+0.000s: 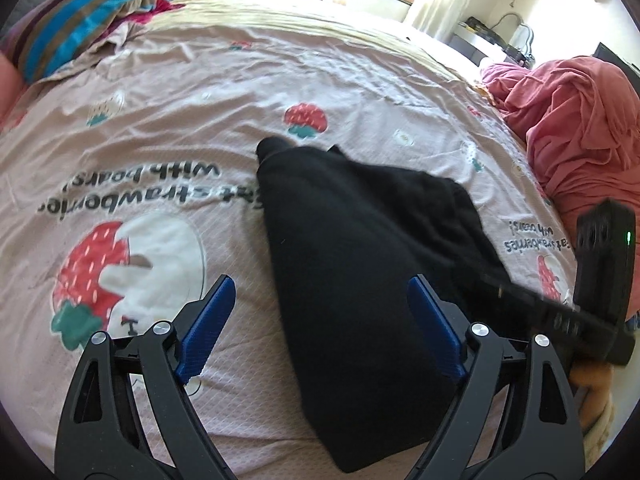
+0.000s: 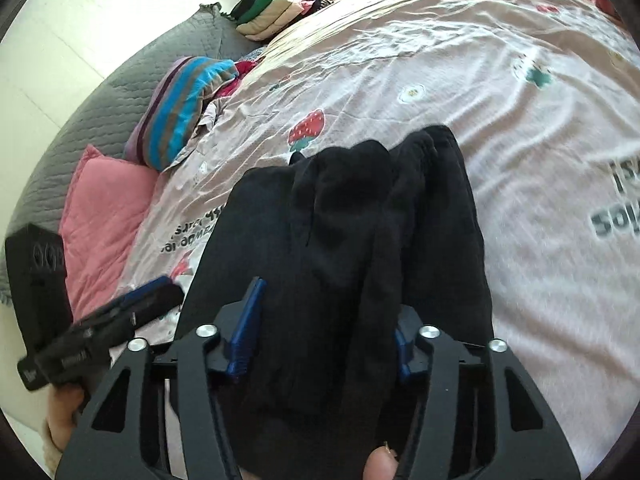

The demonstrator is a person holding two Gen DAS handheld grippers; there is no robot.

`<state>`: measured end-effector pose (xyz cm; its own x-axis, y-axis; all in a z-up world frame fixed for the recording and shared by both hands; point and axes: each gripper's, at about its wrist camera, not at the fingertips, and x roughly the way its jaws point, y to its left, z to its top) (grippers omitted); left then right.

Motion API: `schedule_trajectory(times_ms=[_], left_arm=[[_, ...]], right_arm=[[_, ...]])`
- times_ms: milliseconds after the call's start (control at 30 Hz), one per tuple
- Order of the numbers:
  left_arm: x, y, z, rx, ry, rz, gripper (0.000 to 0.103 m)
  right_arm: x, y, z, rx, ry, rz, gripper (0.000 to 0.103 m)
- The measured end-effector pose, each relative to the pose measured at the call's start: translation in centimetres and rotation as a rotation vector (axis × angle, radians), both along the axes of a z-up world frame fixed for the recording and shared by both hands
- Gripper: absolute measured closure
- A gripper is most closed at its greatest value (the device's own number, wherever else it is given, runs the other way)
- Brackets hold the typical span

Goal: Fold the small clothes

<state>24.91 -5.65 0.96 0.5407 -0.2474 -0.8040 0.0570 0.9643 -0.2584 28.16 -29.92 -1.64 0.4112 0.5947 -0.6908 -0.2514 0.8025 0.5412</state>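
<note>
Left gripper (image 1: pixel 320 328) jaws apart and empty, right gripper (image 2: pixel 324 328) clamped on black garment (image 2: pixel 352 216); flatten it on the bed (image 2: pixel 500 80) before folding.

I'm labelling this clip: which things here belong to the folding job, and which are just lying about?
Job: black garment; left tool; right tool.
Lying about: striped blanket; red cloth heap; pink pillow; folded stack.
</note>
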Motion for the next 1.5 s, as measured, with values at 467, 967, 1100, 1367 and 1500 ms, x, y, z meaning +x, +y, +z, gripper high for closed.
schedule_trajectory(times_ms=[467,967,1100,1367,1500], left_arm=[[-0.6,-1.3,-1.1,-0.015,0.003,-0.028,0.012],[-1.5,-2.7,-2.7,-0.021,0.028,-0.052,0.012],[-1.7,-2.7,-2.6,-0.014,0.025,-0.05,0.012],[-2.4,-2.8,-2.3,0.01,0.009,-0.053,0.012],[-3.0,-2.8,-2.1,0.017,0.0,-0.055,0.012]], right_arm=[[-0.2,0.1,3.9,-0.204,-0.253,0.087,0.083],[-0.3,-2.5,-1.4,-0.123,-0.144,-0.011,0.078],[-1.1,-2.7,-1.0,-0.131,-0.148,-0.015,0.068],[-3.5,-3.6,-0.6,-0.112,-0.141,-0.024,0.057],[-4.7,-4.2,-0.7,-0.095,-0.128,-0.029,0.052]])
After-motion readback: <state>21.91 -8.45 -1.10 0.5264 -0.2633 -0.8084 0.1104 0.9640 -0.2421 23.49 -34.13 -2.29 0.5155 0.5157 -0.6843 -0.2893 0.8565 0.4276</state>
